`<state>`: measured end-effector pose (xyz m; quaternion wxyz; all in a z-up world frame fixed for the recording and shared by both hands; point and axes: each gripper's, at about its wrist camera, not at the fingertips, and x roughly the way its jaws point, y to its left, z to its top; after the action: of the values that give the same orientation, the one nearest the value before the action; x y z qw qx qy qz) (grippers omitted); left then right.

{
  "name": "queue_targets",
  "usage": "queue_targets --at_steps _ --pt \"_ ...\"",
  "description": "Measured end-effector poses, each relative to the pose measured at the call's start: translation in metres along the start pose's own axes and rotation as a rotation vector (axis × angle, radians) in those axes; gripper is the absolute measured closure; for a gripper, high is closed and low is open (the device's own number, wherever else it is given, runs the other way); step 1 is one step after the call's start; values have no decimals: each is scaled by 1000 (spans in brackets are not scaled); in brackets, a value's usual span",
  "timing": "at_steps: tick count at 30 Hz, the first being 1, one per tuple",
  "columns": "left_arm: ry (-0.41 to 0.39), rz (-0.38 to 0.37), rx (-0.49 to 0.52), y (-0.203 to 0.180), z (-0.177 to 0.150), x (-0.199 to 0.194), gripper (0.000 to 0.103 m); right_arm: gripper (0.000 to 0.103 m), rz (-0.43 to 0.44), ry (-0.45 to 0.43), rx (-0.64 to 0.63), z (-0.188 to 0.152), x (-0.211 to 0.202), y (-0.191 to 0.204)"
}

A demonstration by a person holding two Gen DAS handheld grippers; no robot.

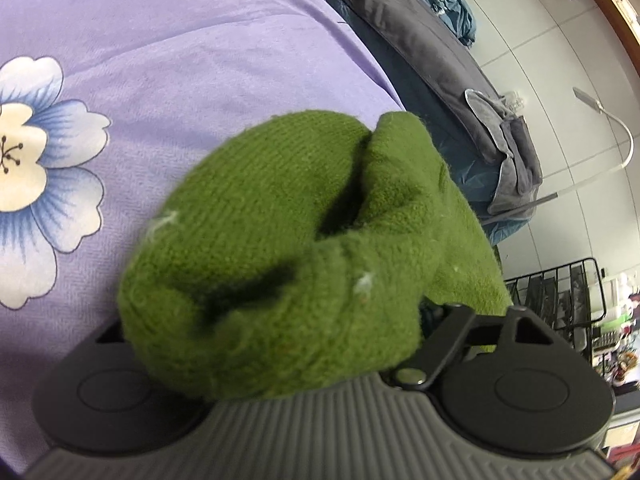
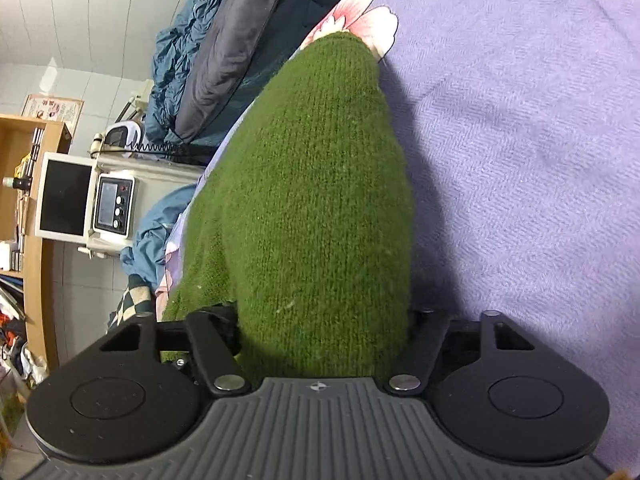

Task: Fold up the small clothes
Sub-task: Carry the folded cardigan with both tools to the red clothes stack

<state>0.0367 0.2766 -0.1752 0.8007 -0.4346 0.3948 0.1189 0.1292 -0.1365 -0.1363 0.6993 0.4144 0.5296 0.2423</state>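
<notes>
A green knitted garment [image 1: 280, 240] lies bunched in folds over my left gripper [image 1: 276, 320] and hides both fingertips. Only the black link arms and the grey body show below it. Beneath it spreads a purple bedsheet [image 1: 200, 60] with a white and blue flower print. In the right wrist view the same green knit [image 2: 320, 200] runs as a long smooth band forward from my right gripper [image 2: 320, 328], raised above the sheet [image 2: 520, 160] and casting a shadow on it. It covers those fingertips too. The link arms on both grippers stand spread outward.
Grey and blue bedding [image 1: 420, 40] is heaped along the bed's far edge. Beyond it are a tiled wall, a bent lamp [image 1: 616, 148] and a black wire rack [image 1: 560, 292]. A white machine with a screen [image 2: 112, 208] and a wooden shelf [image 2: 32, 200] stand left of the bed.
</notes>
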Motion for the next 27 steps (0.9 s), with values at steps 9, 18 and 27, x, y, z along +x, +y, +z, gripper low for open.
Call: queue_targets --at_steps 9,18,27 --pt "-12 28 118 -38 -2 -14 57 18 -24 -50 -60 -4 -15 20" --pt "22 -57 206 -83 -27 -38 59 20 -37 -137 -92 -9 -63 34" --pt "96 -123 320 -133 -97 -67 59 20 -95 -221 -154 -32 -138 29"
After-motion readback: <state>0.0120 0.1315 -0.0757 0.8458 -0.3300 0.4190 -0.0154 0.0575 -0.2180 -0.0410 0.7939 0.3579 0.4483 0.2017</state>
